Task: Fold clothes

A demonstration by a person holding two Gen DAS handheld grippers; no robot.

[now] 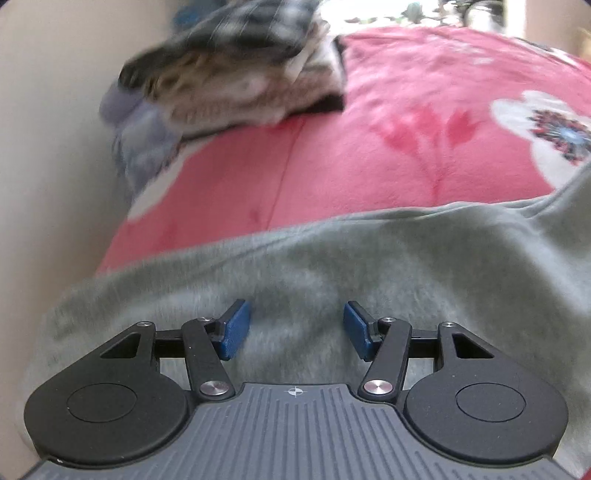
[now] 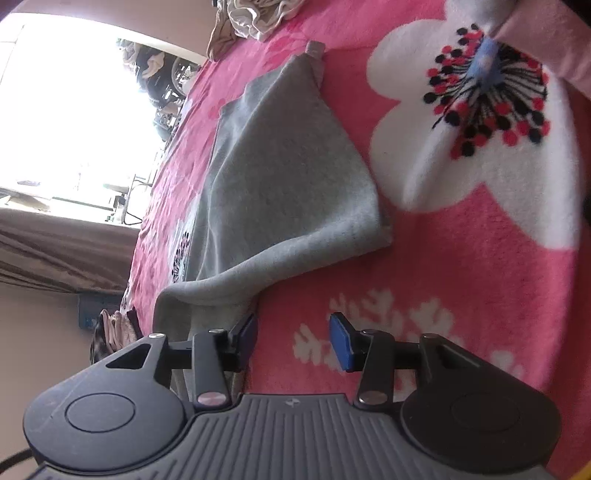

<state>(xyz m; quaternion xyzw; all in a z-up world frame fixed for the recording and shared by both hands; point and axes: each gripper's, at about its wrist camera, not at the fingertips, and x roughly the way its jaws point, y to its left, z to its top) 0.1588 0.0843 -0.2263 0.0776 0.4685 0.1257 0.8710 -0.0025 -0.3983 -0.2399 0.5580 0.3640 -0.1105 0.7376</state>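
Note:
A grey sweatshirt-like garment [image 1: 332,258] lies spread on a pink flowered blanket [image 1: 388,122]. My left gripper [image 1: 296,328] hovers just over the grey cloth, open, with fabric below the blue pads [image 1: 236,328] but nothing pinched. In the right wrist view, which is rolled sideways, the same grey garment [image 2: 280,177] lies partly folded, one edge curling toward the camera. My right gripper [image 2: 293,339] is open beside that edge, above the pink blanket [image 2: 461,277]; its left fingertip is close to the cloth.
A blurred stack of folded clothes [image 1: 236,74] sits at the blanket's far left by a beige wall [image 1: 44,147]. More crumpled clothing [image 2: 255,18] lies at the far end. A bright window [image 2: 74,110] and a brown curtain [image 2: 62,251] lie beyond.

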